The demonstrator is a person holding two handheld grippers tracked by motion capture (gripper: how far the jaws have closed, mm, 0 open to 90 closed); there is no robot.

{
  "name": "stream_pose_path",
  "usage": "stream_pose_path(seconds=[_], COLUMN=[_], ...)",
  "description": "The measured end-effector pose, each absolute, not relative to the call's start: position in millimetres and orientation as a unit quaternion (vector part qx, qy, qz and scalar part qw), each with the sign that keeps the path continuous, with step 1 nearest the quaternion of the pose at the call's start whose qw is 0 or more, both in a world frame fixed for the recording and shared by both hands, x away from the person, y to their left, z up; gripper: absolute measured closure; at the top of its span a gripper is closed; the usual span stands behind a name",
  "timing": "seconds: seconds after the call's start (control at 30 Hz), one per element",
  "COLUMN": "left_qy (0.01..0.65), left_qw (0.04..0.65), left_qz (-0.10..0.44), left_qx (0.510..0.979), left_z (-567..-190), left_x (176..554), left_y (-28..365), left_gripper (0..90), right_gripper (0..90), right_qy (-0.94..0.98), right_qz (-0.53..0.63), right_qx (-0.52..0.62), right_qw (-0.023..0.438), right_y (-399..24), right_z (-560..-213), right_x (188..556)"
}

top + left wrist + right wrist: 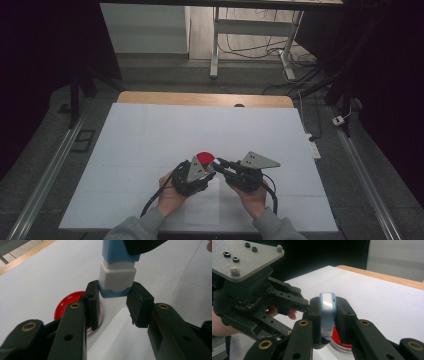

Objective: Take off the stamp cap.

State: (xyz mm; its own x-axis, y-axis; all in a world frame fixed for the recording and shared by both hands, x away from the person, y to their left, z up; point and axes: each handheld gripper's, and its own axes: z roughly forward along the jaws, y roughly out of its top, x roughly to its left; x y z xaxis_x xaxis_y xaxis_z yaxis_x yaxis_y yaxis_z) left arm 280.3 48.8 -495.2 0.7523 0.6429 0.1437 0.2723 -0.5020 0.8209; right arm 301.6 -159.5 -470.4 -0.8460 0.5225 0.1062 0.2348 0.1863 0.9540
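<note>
White tabletop (150, 145) below, both tools meet above the red dish (204, 158): right tool (327, 315) pinches the blue-and-white block (327, 312), left tool (113, 303) clamps its other end.

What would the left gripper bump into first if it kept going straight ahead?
The left gripper is already closed on the blue and white block; just beyond, probably the right gripper holding it. The red dish sits lower, to one side.
</note>
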Motion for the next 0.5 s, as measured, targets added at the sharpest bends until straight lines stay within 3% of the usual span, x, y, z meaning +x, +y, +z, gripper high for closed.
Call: stream_pose_path(seconds=[0.5], left_qy=[0.27], left_qw=[0.412], left_qz=[0.229], left_qx=[0.84], left_z=[-496.4], left_x=[279.1], left_y=[47.9], left_gripper=[64.4], right_gripper=[75.2], right_qy=[0.758], right_qz=[0.587], right_qx=[0.255], right_qw=[0.124], right_y=[-159.0], right_z=[-471.4], right_x=[300.9])
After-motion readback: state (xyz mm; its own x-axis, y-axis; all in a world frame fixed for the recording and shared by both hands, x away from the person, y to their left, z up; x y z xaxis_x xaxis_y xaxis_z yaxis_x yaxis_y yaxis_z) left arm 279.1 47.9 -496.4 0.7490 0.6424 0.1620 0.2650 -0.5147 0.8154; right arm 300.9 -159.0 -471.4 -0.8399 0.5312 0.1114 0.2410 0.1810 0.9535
